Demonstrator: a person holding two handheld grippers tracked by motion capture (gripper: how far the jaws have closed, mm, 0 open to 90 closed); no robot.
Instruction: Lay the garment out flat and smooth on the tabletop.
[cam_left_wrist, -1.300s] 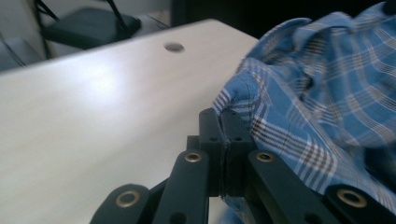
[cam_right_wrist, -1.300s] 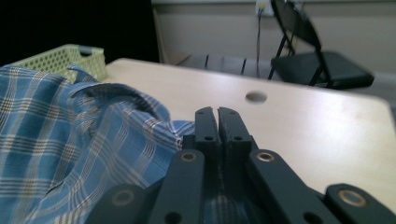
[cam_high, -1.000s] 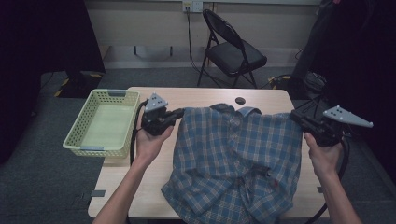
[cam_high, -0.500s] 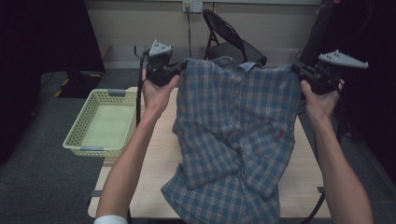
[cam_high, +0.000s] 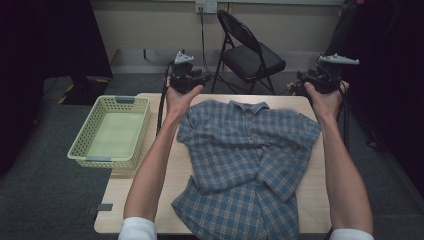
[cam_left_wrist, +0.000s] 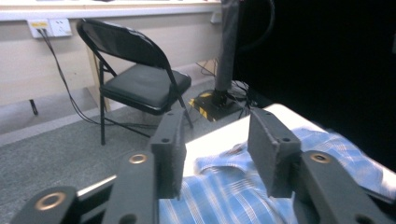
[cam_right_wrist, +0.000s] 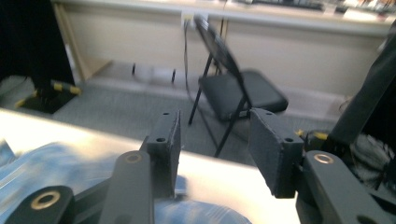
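Note:
A blue plaid short-sleeved shirt (cam_high: 245, 155) lies spread front-up on the wooden table (cam_high: 150, 200), collar at the far edge and hem hanging toward the near edge. My left gripper (cam_high: 200, 79) hovers above the table's far left corner, just past the shirt's left shoulder. In the left gripper view it (cam_left_wrist: 217, 154) is open with nothing between its jaws, and the shirt (cam_left_wrist: 233, 191) lies below it. My right gripper (cam_high: 302, 85) is held over the far right corner. The right gripper view shows it (cam_right_wrist: 215, 154) open and empty, with the blurred shirt (cam_right_wrist: 56, 168) at lower left.
A pale green plastic basket (cam_high: 82, 135) stands empty on the table's left side. A black folding chair (cam_high: 250, 60) stands on the floor beyond the far edge, with a wall and cables behind it. Bare tabletop shows at the near left.
Half a second ago both grippers held the shirt up by its shoulders. The shirt has since dropped flat onto the table, and both grippers have opened and let go.

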